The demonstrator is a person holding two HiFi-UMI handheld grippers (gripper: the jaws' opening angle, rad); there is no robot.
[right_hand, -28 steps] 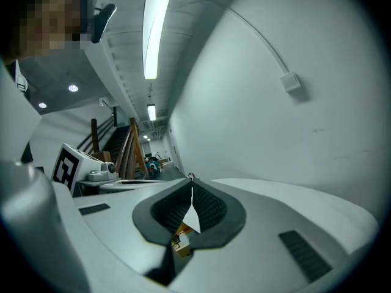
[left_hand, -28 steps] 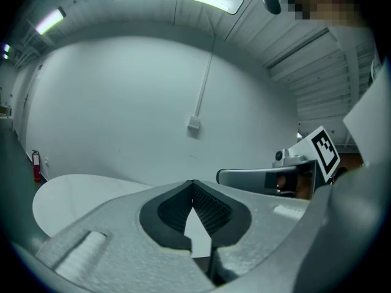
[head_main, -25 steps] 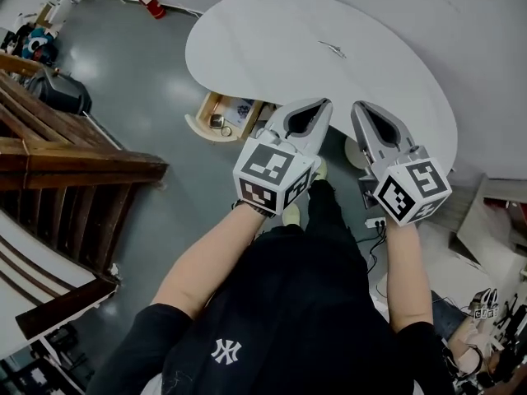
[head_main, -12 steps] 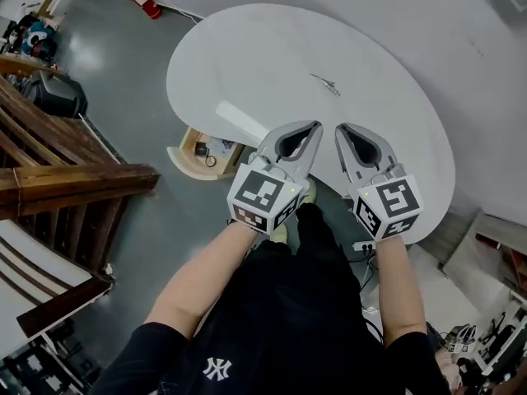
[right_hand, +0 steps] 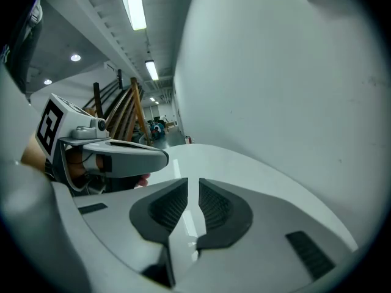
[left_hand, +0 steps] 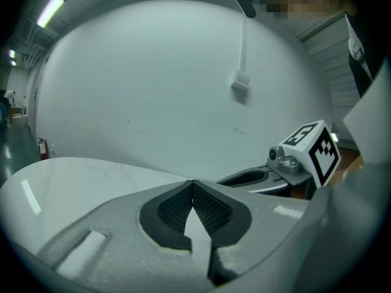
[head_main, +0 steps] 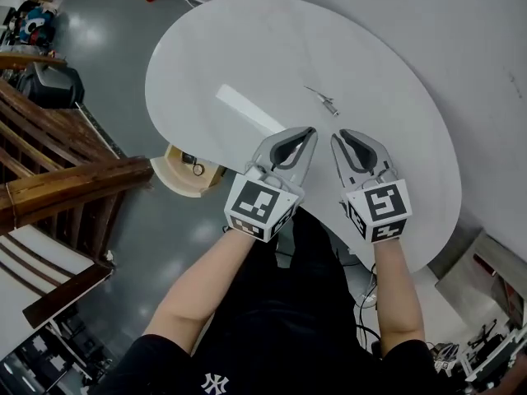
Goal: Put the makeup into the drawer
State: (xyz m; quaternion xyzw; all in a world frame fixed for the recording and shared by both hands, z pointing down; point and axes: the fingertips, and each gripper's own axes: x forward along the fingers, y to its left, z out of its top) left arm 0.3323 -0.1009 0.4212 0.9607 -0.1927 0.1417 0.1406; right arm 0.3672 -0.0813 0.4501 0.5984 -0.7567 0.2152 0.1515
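You hold both grippers side by side over the near edge of the white surface [head_main: 247,48]. Your left gripper [head_main: 306,132] has its jaws together, tips touching, and nothing is between them. In the left gripper view [left_hand: 193,184] the dark pads [left_hand: 168,209] meet at a point. Your right gripper [head_main: 338,137] is just beside it, and its jaws are opening. There is only a thin gap between them so far, and the gap is empty (you can see the white top right through it in the right gripper view [right_hand: 198,185]). Each gripper has a cube [head_main: 257,206] with black and white squares on it, close to your hand.

The makeup [head_main: 322,99] is a small thin grey thing. It lies flat on the surface, a bit farther away than the tips of both grippers and between them. No jaw touches it. It is too small to tell what kind of makeup it is.

The drawer [head_main: 183,186] is light wood. It sticks out open from under the left near side of the surface, well apart from the makeup. A small dark thing [head_main: 196,169] sits inside it.

Left of the drawer there is a brown wooden rail [head_main: 74,179] above the grey floor [head_main: 123,56]. A white wall [head_main: 461,31] stands on the far right.
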